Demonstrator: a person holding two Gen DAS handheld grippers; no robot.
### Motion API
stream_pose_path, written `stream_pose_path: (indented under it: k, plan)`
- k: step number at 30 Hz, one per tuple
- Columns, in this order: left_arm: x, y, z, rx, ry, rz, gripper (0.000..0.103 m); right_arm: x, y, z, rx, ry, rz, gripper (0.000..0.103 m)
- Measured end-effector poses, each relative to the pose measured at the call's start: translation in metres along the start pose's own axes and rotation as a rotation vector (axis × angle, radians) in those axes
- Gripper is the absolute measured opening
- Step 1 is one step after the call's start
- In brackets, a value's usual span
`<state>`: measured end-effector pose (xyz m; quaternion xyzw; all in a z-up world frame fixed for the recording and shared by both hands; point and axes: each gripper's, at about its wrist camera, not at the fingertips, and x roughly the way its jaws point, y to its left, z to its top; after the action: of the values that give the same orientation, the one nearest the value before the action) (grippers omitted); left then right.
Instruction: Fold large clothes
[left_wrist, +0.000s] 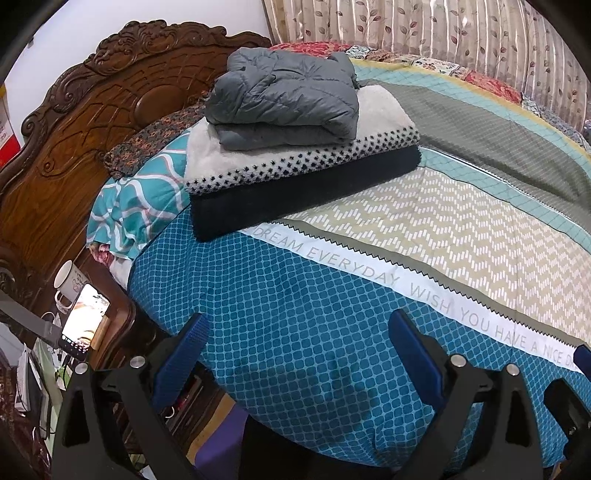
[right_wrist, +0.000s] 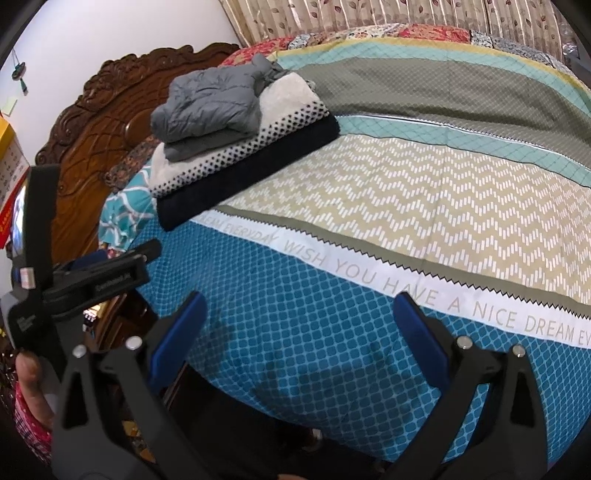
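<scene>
Grey quilted jacket (left_wrist: 284, 86) lies folded atop a white fleece (left_wrist: 295, 147) and dark blanket (left_wrist: 306, 195) near the headboard (left_wrist: 92, 110), so the folding looks finished, while the left gripper (left_wrist: 299, 354) and right gripper (right_wrist: 299, 332) hover spread and empty over the bedspread (left_wrist: 295, 295).

Carved dark-wood headboard (left_wrist: 92, 110) against white wall (left_wrist: 55, 26). Leaf-print curtains (left_wrist: 424, 29) behind bed. Patchwork bedspread (left_wrist: 406, 221), teal-patterned pillow (left_wrist: 136, 199). Wooden nightstand (left_wrist: 118, 295) beside bed.
</scene>
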<state>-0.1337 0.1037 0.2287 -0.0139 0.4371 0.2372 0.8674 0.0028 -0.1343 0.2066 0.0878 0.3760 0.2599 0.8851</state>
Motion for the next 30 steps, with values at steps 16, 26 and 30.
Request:
stream_pose_path:
  k: [16, 26, 30]
  plan:
    - [0.002, -0.011, 0.012, 0.019, -0.032, -0.027, 0.101, 0.005, -0.007, -0.008, 0.029, 0.023, -0.035, 0.097]
    - [-0.009, -0.016, 0.012, 0.03, -0.055, -0.037, 0.101, -0.004, -0.011, -0.013, 0.054, 0.005, -0.037, 0.097]
    - [-0.011, -0.015, 0.01, 0.032, -0.054, -0.03, 0.101, -0.005, -0.012, -0.015, 0.066, 0.01, -0.032, 0.097]
